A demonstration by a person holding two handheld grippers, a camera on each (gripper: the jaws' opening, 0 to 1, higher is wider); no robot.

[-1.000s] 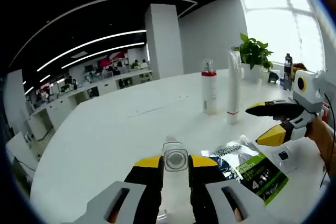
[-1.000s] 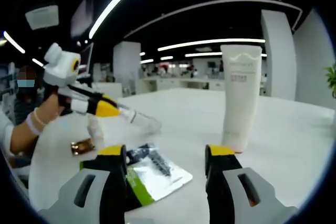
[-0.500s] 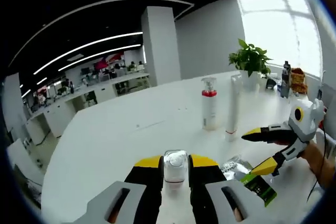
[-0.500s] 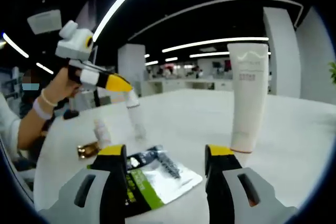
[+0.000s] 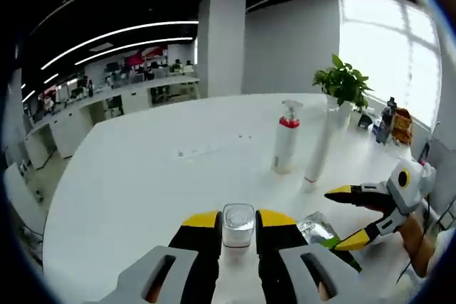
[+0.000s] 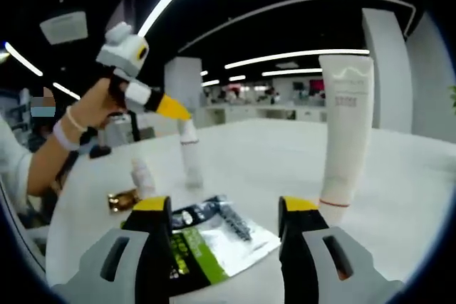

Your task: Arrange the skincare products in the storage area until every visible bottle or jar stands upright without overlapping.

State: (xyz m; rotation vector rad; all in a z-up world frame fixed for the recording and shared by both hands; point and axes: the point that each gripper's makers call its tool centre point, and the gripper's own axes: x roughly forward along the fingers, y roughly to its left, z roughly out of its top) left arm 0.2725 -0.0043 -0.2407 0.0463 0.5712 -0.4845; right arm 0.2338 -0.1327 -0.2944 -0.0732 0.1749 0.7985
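I can read no brand on the sachet (image 6: 206, 243), whose green-and-white print is too blurred; the white tube (image 6: 344, 137) carries small grey text I cannot make out. My left hand-held gripper (image 5: 239, 229) pinches a small clear bottle (image 5: 238, 224) by its cap, bottle upright with its foot on the tabletop (image 5: 157, 176), just left of the sachet. My right hand-held gripper (image 6: 224, 222) is spread wide, holding nothing, above the sachet. A red-collared pump bottle (image 5: 286, 137) stands beside the tube.

sachet (image 6: 206, 236) — corner behind jaws, print blurred, gold item (image 6: 122, 199) — unclear
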